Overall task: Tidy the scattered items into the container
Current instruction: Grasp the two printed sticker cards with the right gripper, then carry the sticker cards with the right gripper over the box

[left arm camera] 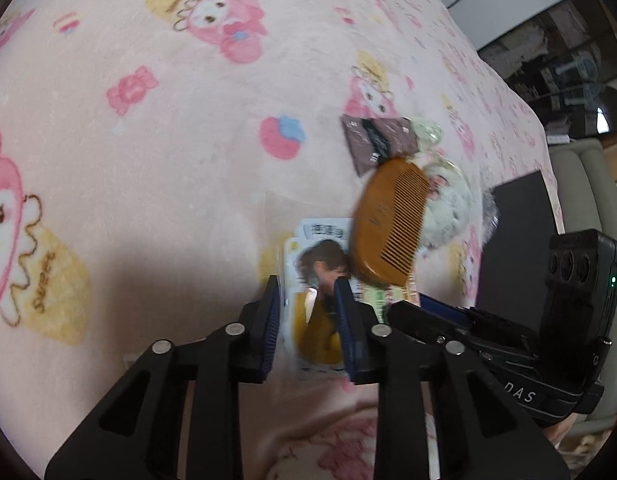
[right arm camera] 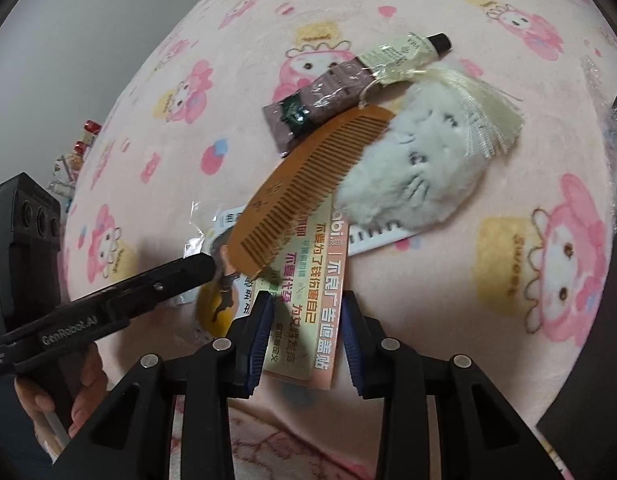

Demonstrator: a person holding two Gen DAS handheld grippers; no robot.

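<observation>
Nothing looks tidied yet: comb [right arm camera: 308, 184], tube [right arm camera: 348, 80], fluffy pouch [right arm camera: 420, 176] and packets [right arm camera: 304, 308] lie mid-frame on the blanket [right arm camera: 448, 340], both grippers [left arm camera: 308, 316] [right arm camera: 308, 336] gape empty, and the dark slab [left arm camera: 520, 240] at right is possibly the container.

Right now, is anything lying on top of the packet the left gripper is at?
Yes. The wooden comb lies across the far end of the plastic packet that the left gripper straddles with open jaws. The near end between the jaws shows nothing on top.
</observation>
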